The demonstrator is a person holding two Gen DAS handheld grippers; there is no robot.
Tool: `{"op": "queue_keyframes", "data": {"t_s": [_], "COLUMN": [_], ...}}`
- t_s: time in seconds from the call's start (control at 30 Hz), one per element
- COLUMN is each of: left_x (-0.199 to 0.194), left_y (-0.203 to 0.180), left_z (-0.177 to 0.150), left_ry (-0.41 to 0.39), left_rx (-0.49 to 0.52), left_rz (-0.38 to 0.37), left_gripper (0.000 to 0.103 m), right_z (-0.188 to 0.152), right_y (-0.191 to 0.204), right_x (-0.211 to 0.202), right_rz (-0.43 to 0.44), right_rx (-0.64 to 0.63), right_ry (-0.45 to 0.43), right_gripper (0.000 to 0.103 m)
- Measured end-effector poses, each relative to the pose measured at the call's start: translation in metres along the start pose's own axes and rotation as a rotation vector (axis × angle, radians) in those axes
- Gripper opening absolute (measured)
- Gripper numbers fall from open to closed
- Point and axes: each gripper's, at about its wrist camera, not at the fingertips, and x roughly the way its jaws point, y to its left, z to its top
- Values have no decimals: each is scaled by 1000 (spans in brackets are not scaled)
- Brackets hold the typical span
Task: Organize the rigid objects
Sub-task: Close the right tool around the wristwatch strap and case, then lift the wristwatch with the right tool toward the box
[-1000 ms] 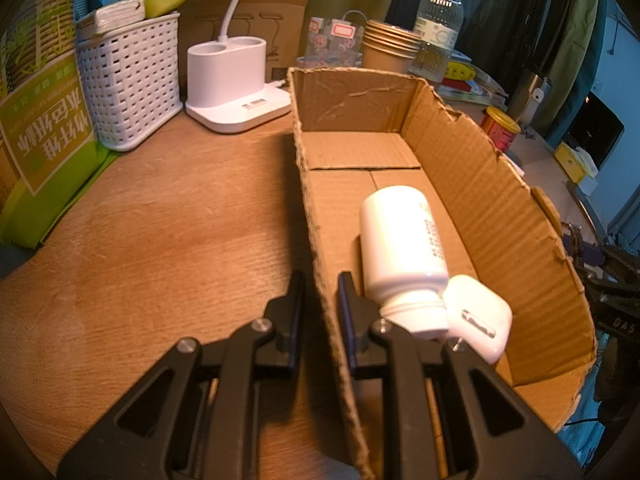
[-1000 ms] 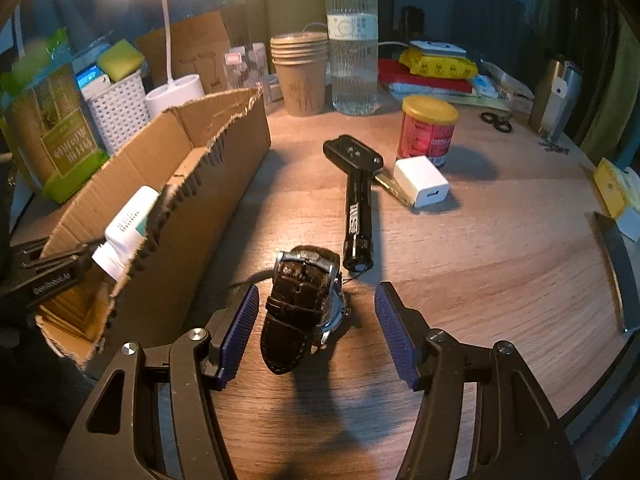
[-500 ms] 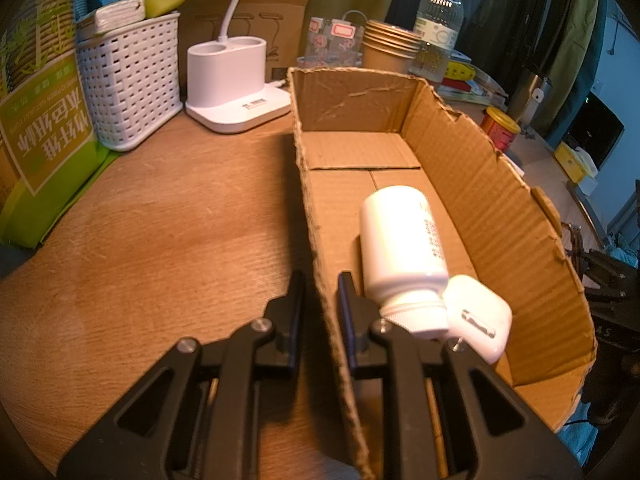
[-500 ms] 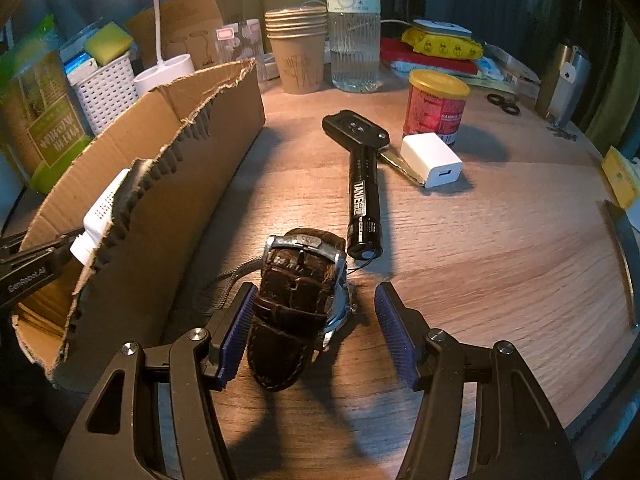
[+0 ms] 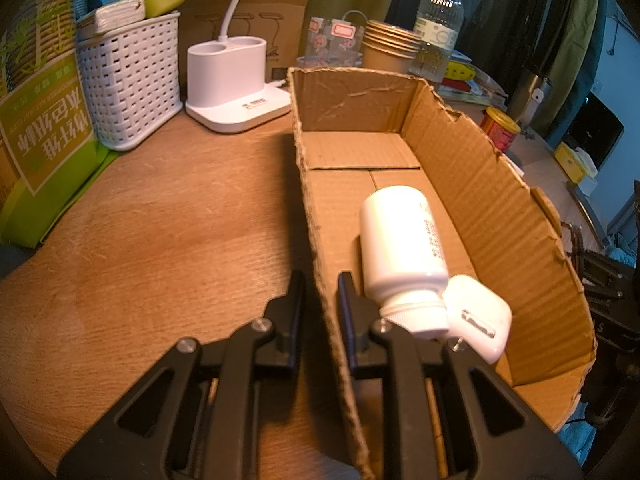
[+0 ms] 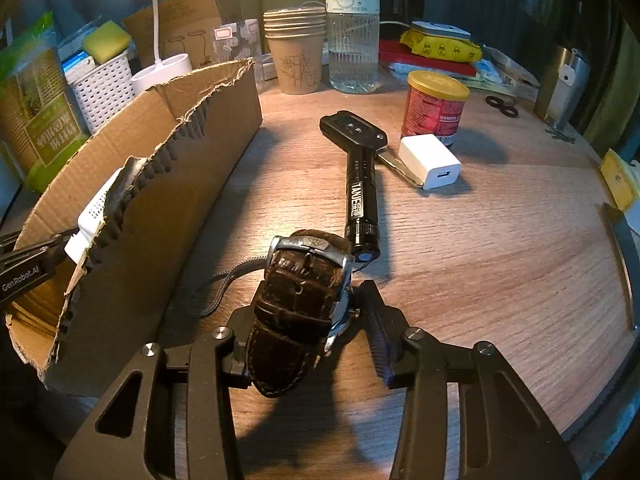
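Note:
My left gripper (image 5: 320, 292) is shut on the near left wall of the open cardboard box (image 5: 500, 216). Inside the box lie a white pill bottle (image 5: 400, 240) and a white earbud case (image 5: 476, 316). My right gripper (image 6: 310, 320) has closed around a wristwatch with a brown leather strap (image 6: 300, 296) on the table, its jaws against the watch's sides. A black flashlight (image 6: 362, 192), a black car key (image 6: 352, 128) and a white charger cube (image 6: 430, 160) lie beyond it. The box (image 6: 168, 168) stands to the left in the right wrist view.
A red can with a yellow lid (image 6: 434, 106), a water bottle (image 6: 352, 28) and stacked paper cups (image 6: 296, 56) stand at the back. A white basket (image 5: 128, 80), a white lamp base (image 5: 232, 84) and a green package (image 5: 36, 128) are left of the box.
My right gripper moved forward over the watch and its jaws closed in on it. My left gripper and the box have not moved.

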Motion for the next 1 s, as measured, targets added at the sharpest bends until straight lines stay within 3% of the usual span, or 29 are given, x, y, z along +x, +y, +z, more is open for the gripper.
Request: {"op": "queue_keyframes", "data": {"t_s": [1.0], "left_x": [0], "left_y": [0], "left_z": [0], "left_ry": [0], "left_rx": [0], "left_rz": [0], "left_gripper": [18], "right_z": [26], "right_y": [-10], "right_x": [-58], "right_rz": [-26], "right_rx": [16], "right_ry": [-121], "right_gripper": [46]}}
